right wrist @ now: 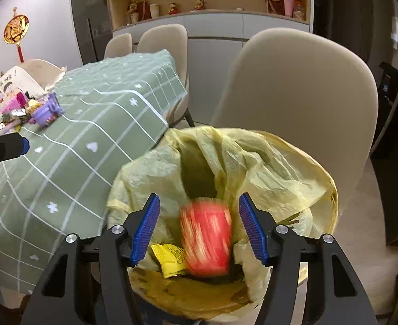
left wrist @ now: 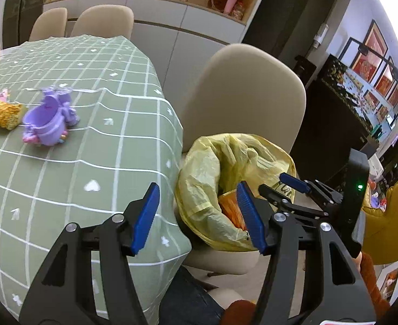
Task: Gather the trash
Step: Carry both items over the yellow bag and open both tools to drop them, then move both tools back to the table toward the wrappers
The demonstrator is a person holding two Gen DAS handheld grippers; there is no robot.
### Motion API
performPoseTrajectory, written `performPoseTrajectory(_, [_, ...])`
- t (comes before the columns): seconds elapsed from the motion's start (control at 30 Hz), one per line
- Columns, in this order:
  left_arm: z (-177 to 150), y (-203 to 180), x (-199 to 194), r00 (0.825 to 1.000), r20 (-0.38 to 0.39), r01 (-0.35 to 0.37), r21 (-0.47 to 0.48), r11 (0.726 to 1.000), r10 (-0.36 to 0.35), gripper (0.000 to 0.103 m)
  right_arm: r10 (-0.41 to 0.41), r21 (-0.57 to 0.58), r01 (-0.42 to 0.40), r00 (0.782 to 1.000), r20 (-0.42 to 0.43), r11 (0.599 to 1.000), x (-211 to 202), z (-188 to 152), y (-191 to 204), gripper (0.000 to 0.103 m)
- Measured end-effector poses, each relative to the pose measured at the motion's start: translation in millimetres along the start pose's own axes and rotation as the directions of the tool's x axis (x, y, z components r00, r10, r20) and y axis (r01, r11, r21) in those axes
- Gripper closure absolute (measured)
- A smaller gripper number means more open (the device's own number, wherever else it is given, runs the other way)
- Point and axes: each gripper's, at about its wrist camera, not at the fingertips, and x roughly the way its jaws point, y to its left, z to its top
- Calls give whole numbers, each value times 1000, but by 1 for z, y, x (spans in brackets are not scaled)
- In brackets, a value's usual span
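Left wrist view: left claw (left wrist: 199,218) spread apart, empty, over the surface (left wrist: 71,178) edge. Green grid cloth; purple plastic toy cup (left wrist: 48,119) and crinkled snack wrapper (left wrist: 1,115) near the far left edge. Yellow film bin liner (left wrist: 212,168) beside the surface.

Right wrist view: right claw (right wrist: 199,227) spread apart above the liner (right wrist: 266,168). Blurred red cylindrical can (right wrist: 206,239) between the pads, untouched; yellow wrapper (right wrist: 169,258) inside.

Both grippers (left wrist: 199,216) (right wrist: 199,227), jaws apart.

The right gripper (right wrist: 199,227) hangs wide open above the yellow-lined trash bin (right wrist: 293,168); a blurred red cup (right wrist: 205,241) sits between its fingers, beside a yellow wrapper (right wrist: 169,258).
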Motion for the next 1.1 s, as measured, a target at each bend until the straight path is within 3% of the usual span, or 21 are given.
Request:
performPoseTrajectory(0.2, [-4,26,-42,996,72,-56,-7,998,56,47,74,-41,-70,992,100,997,-37,19,35,45])
performPoseTrajectory(0.4, [-15,71,-91,978,133,-156,-56,986,162,47,160,-141,-140,976,145,980,-61,35,96,45])
performPoseTrajectory(0.6, [-36,127,-139,948,136,-271,-126,954,287,47,274,-214,-250,957,90,944,-52,44,159,45])
performPoseTrajectory(0.9, [-66,223,-213,893,131,-395,-230,889,430,45,280,-354,-252,959,32,901,-30,48,250,45])
performPoseTrajectory(1.1, [-91,275,-228,887,67,-423,-277,863,456,45,277,-431,-251,961,-2,867,-5,57,309,45])
